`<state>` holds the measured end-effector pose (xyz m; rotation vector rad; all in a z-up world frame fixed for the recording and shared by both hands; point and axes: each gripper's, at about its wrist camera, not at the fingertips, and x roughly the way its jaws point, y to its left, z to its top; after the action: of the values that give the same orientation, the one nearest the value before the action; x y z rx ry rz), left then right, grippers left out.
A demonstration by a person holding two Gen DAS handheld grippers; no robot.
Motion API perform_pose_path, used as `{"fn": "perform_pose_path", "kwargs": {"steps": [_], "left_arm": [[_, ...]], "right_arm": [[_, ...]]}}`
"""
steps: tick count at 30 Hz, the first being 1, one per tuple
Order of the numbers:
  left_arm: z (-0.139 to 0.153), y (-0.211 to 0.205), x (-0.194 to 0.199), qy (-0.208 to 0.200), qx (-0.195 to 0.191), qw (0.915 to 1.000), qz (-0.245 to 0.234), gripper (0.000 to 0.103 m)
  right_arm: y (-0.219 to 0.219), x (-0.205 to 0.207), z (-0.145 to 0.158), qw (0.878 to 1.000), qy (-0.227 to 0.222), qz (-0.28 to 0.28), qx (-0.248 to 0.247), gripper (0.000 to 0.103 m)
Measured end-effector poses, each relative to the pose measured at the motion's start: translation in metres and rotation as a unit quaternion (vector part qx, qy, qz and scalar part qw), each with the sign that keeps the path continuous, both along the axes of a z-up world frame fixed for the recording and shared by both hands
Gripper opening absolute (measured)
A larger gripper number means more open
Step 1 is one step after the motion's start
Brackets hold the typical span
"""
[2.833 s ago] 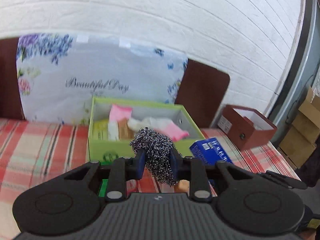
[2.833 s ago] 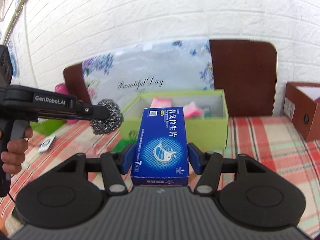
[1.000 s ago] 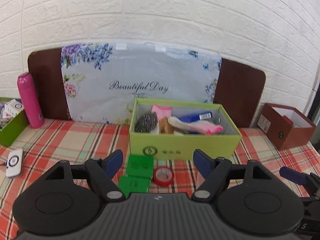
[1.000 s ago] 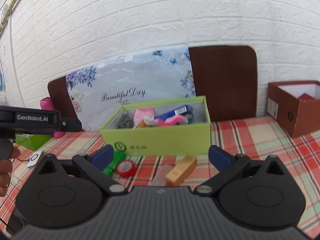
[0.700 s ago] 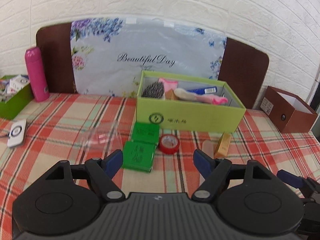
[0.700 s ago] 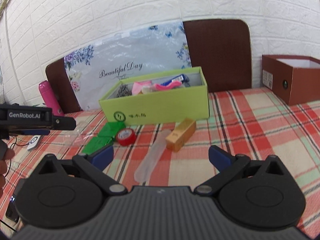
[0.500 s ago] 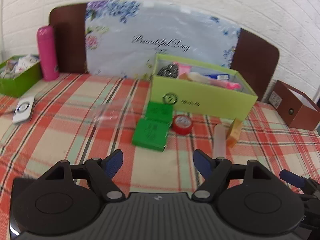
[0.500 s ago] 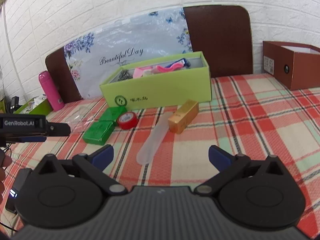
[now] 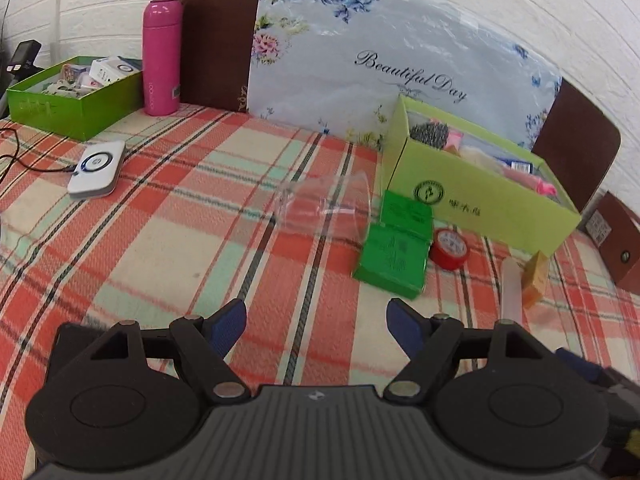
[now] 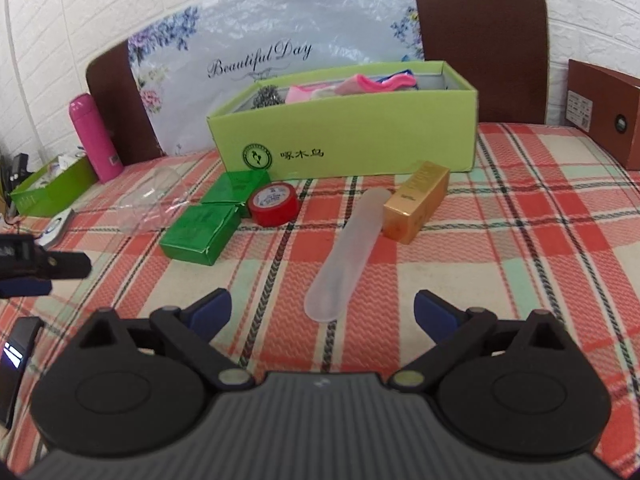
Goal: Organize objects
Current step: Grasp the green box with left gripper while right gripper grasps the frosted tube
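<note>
A table under a red, green and cream plaid cloth (image 10: 520, 240) carries scattered small items in front of a lime-green open box (image 10: 360, 140) near the back edge. The box front bears a round green emblem and Chinese characters; inside show a steel scourer (image 10: 269, 96) at the left end and pink items (image 10: 360, 84).

In the right wrist view, a frosted translucent case (image 10: 344, 256) lies flat at mid-table, its long axis running from the near edge toward the box, leaning slightly right, rounded end nearest. Just right of its far end lies a gold carton (image 10: 418, 200), pointing the same way. A red tape roll (image 10: 274, 204) and two green packets (image 10: 200, 232) lie to the left, with a clear plastic cup (image 10: 154, 200) on its side beyond them.

The right gripper (image 10: 322, 312) hangs above the case's near end, its blue fingers spread wide and having just drawn in slightly, gripping nothing. The left gripper (image 9: 316, 318) hangs over bare cloth, fingers spread and empty.

Behind stands a floral panel (image 9: 400, 56) reading "Beautiful Day". Toward the back left corner are a pink bottle (image 9: 161, 56) and a green tray (image 9: 76, 96).
</note>
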<state>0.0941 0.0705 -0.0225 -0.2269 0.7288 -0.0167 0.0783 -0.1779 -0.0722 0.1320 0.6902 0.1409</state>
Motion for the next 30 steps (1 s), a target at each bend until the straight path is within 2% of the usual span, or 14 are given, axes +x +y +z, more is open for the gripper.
{"fn": "perform_pose_path", "kwargs": {"steps": [3, 5, 6, 8, 11, 13, 17, 19, 21, 22, 23, 28, 30], "left_arm": [[0.004, 0.001, 0.018, -0.005, 0.000, 0.9999, 0.015, 0.080], [0.005, -0.002, 0.031, -0.002, -0.002, 0.9999, 0.014, 0.080], [0.005, -0.004, 0.036, -0.004, -0.003, 0.9999, 0.012, 0.080], [0.004, -0.012, 0.045, -0.006, -0.001, 1.0000, 0.006, 0.080], [-0.007, -0.026, 0.053, 0.009, -0.008, 0.9998, -0.016, 0.080], [-0.015, -0.040, 0.060, 0.004, -0.006, 0.9990, -0.045, 0.080], [-0.033, -0.066, 0.080, 0.005, 0.035, 0.9957, -0.086, 0.080], [-0.041, -0.073, 0.091, 0.019, 0.058, 0.9946, -0.084, 0.080], [-0.049, -0.074, 0.098, 0.034, 0.059, 0.9941, -0.084, 0.078], [-0.051, -0.074, 0.097, 0.030, 0.062, 0.9941, -0.084, 0.075], [-0.050, -0.074, 0.093, 0.021, 0.068, 0.9933, -0.091, 0.064], [-0.045, -0.068, 0.061, 0.037, 0.039, 0.9899, -0.131, 0.063], [-0.045, -0.068, 0.039, 0.045, 0.039, 0.9871, -0.149, 0.064]], "right_arm": [[0.011, 0.017, -0.006, 1.000, 0.003, -0.002, -0.017, 0.089], [0.017, 0.026, -0.009, 0.999, 0.007, -0.005, -0.033, 0.076], [0.018, 0.030, -0.011, 0.999, 0.010, -0.006, -0.038, 0.073], [0.019, 0.034, -0.016, 0.999, 0.019, -0.011, -0.044, 0.047], [0.014, 0.025, -0.015, 0.998, 0.010, -0.016, -0.055, 0.027], [0.005, 0.015, -0.014, 0.999, 0.013, -0.011, -0.042, 0.026], [-0.009, -0.013, -0.012, 0.999, 0.018, -0.009, -0.040, 0.026], [-0.017, -0.026, -0.010, 0.999, 0.023, -0.009, -0.032, 0.026], [-0.023, -0.036, -0.008, 0.999, 0.026, -0.012, -0.025, 0.026], [-0.025, -0.039, -0.006, 0.999, 0.028, -0.012, -0.024, 0.026], [-0.026, -0.042, -0.005, 0.999, 0.031, -0.010, -0.022, 0.026], [-0.025, -0.055, 0.003, 1.000, 0.019, 0.008, -0.015, 0.026], [-0.026, -0.061, 0.004, 1.000, 0.022, 0.015, -0.009, 0.026]]}}
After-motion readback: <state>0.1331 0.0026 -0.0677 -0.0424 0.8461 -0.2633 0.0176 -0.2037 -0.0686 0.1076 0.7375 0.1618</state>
